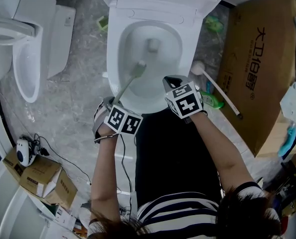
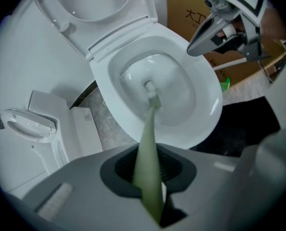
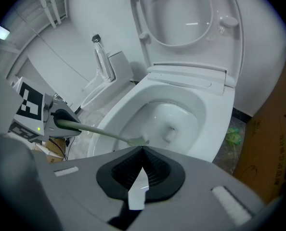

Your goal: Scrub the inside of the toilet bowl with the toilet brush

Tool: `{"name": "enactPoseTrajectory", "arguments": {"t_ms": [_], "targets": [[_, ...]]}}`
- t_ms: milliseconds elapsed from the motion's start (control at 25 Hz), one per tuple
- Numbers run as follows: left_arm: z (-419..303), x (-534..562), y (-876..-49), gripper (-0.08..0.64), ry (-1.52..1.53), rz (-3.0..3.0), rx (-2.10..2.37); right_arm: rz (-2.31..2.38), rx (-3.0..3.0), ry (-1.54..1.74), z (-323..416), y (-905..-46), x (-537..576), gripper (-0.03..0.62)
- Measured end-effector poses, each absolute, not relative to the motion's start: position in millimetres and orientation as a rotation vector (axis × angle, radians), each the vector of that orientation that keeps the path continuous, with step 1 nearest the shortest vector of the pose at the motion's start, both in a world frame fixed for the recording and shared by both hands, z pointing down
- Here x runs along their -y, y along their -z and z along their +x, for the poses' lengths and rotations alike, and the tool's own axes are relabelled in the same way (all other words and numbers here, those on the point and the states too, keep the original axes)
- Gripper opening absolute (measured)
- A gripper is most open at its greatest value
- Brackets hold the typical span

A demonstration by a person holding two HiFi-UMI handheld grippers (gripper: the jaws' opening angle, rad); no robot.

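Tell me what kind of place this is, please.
Probably a bathroom-fixture storeroom or showroom, not a home bathroom: an open white ceramic toilet, a second white toilet close beside it on the grey marbled floor, and a large brown cardboard box.

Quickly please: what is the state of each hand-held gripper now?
Left hand-held gripper: closed on the toilet brush.
Right hand-held gripper: closed, holding nothing.

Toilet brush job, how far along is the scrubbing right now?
Done: the lid is up and the left gripper clamps the toilet brush. In hand: its head is down inside the toilet bowl. Left: the scrubbing itself; no foam or marks show how much is done. The right gripper is shut, empty.
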State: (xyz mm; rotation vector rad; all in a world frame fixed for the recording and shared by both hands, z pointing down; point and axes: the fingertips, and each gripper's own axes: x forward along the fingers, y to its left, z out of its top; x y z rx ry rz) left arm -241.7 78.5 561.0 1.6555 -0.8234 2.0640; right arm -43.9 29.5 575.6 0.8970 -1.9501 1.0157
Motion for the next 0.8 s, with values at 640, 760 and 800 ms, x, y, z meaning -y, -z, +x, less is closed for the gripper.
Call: {"name": "enactPoseTrajectory", "arguments": {"t_ms": [640, 760, 800], "targets": [[-179.3, -112.5, -562.4, 0.0, -1.813, 1.71, 0.712, 0.93, 1.936, -1.053, -23.1, -572.2, -44.5, -0.003], [-167.8, -104.6, -562.4, 0.0, -1.796, 1.731, 0.718, 0.933, 1.941, -1.057, -22.0, -571.5, -44.2, -0.003], [-164.7, -100.2, -562.7, 0.0, -1.795, 1.74, 0.725, 0.934, 1.942, -1.056, -21.3, -571.4, -43.9, -0.003]]}}
